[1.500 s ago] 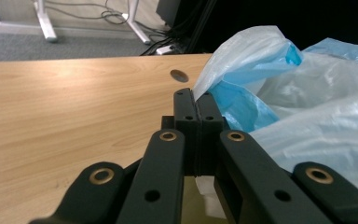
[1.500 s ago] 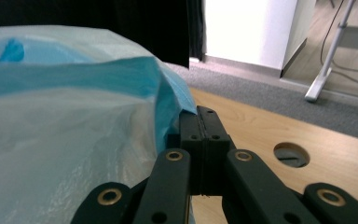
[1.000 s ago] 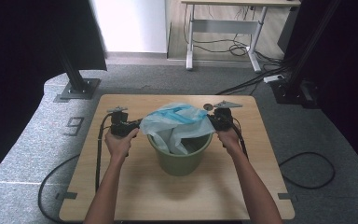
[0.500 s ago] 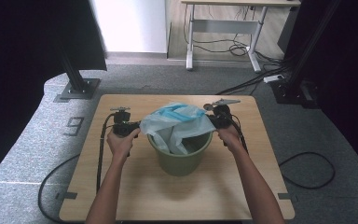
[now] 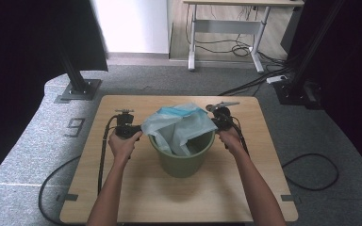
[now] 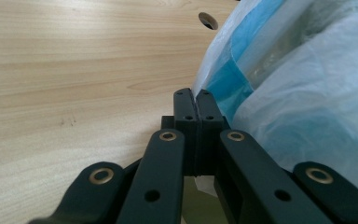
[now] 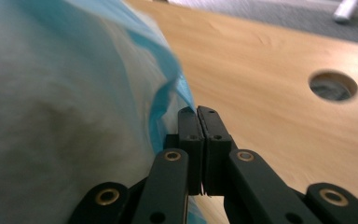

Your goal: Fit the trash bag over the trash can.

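A bag is held over a bin.
The plastic bag (image 5: 181, 125) is pinched by the left gripper (image 5: 140, 132) at 9 o'clock of the green bin (image 5: 183, 160) and by the right gripper (image 5: 215, 123) at 3 o'clock.

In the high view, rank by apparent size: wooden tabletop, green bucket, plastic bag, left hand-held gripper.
1. Light wooden tabletop
2-3. Round green plastic bucket and white-and-blue plastic bag: look alike in size, so unranked.
4. Black left hand-held gripper
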Available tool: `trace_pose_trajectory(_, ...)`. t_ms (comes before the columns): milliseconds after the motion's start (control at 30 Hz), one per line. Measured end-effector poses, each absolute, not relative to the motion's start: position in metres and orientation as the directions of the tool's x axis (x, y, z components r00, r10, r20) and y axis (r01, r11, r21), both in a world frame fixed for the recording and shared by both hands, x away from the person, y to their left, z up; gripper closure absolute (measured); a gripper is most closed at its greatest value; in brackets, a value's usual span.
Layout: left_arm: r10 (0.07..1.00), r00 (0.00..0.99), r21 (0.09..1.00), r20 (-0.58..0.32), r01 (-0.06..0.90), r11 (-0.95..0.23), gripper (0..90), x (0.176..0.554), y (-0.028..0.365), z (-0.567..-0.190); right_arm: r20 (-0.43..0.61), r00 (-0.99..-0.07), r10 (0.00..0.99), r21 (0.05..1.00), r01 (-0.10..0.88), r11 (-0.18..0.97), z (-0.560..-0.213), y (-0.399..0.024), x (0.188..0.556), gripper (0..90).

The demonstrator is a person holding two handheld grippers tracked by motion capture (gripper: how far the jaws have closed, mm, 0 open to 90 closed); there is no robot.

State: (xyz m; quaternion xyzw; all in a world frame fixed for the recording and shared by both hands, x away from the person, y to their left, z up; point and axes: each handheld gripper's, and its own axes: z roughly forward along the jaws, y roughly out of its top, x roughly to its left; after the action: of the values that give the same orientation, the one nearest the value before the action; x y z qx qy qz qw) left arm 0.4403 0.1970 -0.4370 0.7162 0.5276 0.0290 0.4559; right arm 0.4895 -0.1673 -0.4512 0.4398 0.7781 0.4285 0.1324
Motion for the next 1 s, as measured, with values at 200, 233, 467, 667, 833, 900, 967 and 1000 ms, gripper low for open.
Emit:
trace_pose_trajectory(200, 0.772, 0.479, 0.719, -0.418, 0.694, -0.042, 89.5, 0.431, 0.196, -0.429, 0.234, -0.537, 0.81, 0.82, 0.557, 0.133, -0.452, -0.188, 0.486, 79.5)
trace_pose_trajectory(233, 0.769, 0.482, 0.721, -0.419, 0.692, -0.041, 89.5, 0.43, 0.195, -0.428, 0.24, -0.525, 0.816, 0.828, 0.55, 0.111, -0.449, -0.192, 0.484, 73.0)
trace_pose_trajectory(467, 0.76, 0.49, 0.728, -0.427, 0.684, -0.032, 89.3, 0.43, 0.196, -0.428, 0.247, -0.514, 0.821, 0.907, 0.422, -0.009, -0.415, -0.217, 0.46, 54.1)
trace_pose_trajectory(667, 0.762, 0.487, 0.731, -0.428, 0.682, -0.026, 89.4, 0.43, 0.196, -0.429, 0.211, -0.53, 0.822, 0.935, 0.354, -0.013, -0.395, -0.232, 0.448, 50.0)
trace_pose_trajectory(833, 0.76, 0.485, 0.727, -0.432, 0.686, -0.024, 89.4, 0.431, 0.197, -0.429, 0.159, -0.607, 0.779, 0.949, 0.312, 0.049, -0.387, -0.227, 0.441, 48.1)
trace_pose_trajectory(900, 0.761, 0.485, 0.728, -0.431, 0.685, -0.025, 89.4, 0.431, 0.197, -0.429, 0.126, -0.626, 0.769, 0.95, 0.299, 0.088, -0.386, -0.221, 0.439, 46.7)
trace_pose_trajectory(967, 0.76, 0.487, 0.729, -0.43, 0.684, -0.026, 89.4, 0.431, 0.197, -0.429, 0.094, -0.638, 0.765, 0.951, 0.284, 0.121, -0.386, -0.215, 0.439, 46.0)
trace_pose_trajectory(1000, 0.76, 0.487, 0.729, -0.43, 0.684, -0.026, 89.4, 0.431, 0.196, -0.429, 0.084, -0.64, 0.764, 0.951, 0.28, 0.129, -0.387, -0.213, 0.439, 45.6)
